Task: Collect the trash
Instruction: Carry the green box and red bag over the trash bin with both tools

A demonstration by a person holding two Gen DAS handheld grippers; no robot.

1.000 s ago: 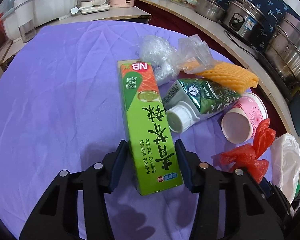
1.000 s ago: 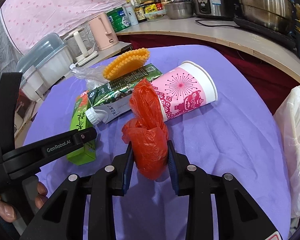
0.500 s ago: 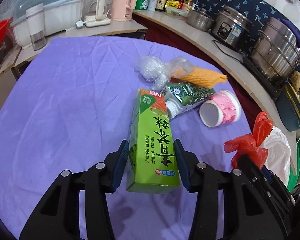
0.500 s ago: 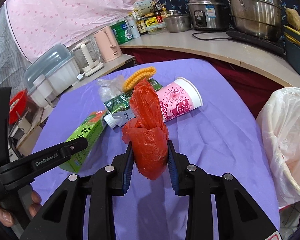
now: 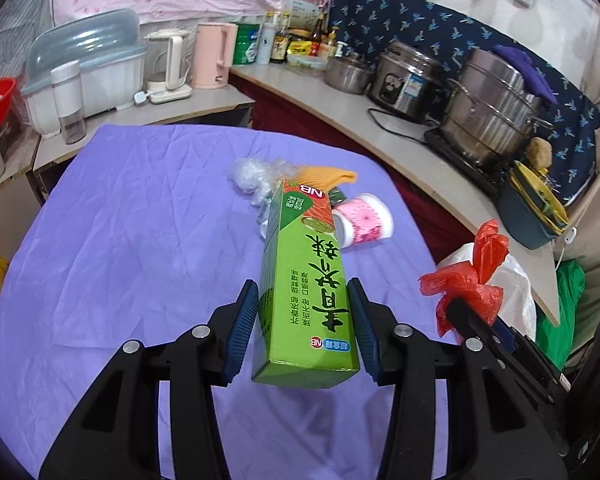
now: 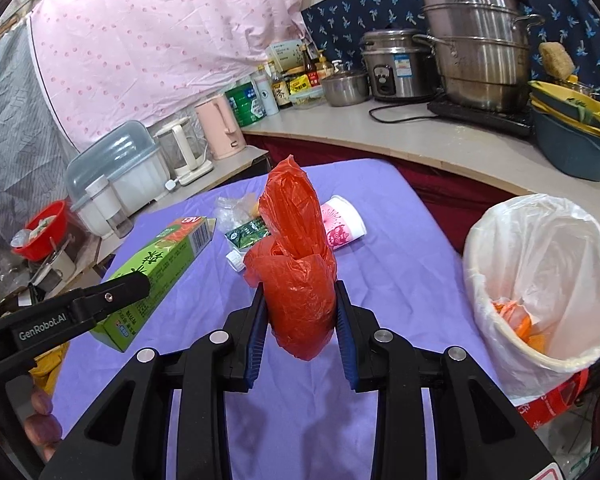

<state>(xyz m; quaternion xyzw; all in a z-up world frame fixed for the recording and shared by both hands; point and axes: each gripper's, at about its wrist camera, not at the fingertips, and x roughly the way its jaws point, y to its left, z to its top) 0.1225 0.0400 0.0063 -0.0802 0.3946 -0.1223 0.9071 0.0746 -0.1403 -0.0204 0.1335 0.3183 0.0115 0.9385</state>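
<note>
Above the purple-covered bench (image 5: 120, 240), the left claw (image 5: 306, 326) grips a green box (image 5: 306, 280) by its sides, clear of the cloth. Alongside, the right claw (image 6: 302, 314) pinches a crumpled red bag (image 6: 296, 264). Near the bench's far edge lie a pink paper cup (image 6: 342, 224), a green carton (image 6: 248, 232) and clear plastic wrap (image 5: 256, 178). Off its right edge stands a lined bin (image 6: 540, 280).
</note>
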